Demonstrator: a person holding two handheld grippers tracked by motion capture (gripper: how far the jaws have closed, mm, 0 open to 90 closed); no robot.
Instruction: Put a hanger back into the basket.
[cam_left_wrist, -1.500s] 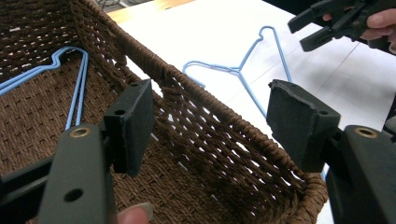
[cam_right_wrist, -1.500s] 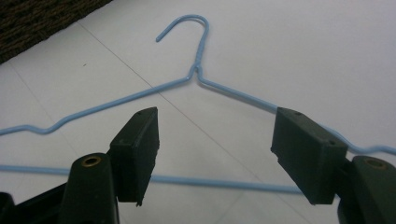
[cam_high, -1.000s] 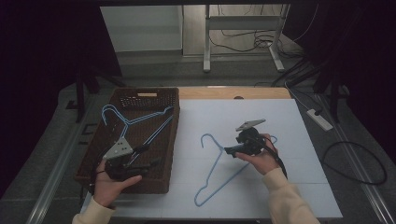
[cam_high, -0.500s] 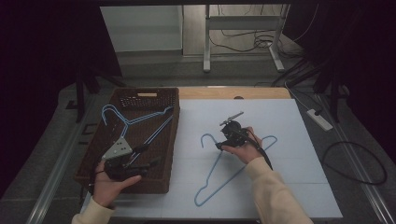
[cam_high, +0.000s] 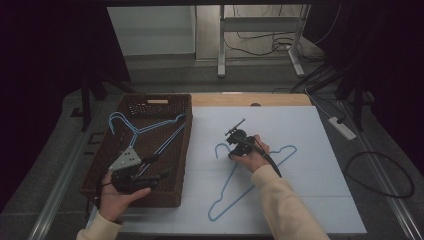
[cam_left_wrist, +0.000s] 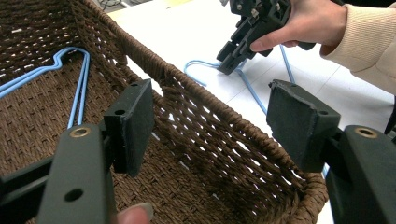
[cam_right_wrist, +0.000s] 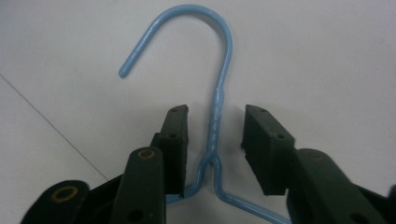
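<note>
The high view looked forward and down over the table (cam_high: 320, 200). The left gripper view sat close above the basket (cam_left_wrist: 224, 140), facing the right gripper (cam_left_wrist: 229, 63). The right gripper view hung very near the hanger (cam_right_wrist: 219, 112), which all three shared.
</note>
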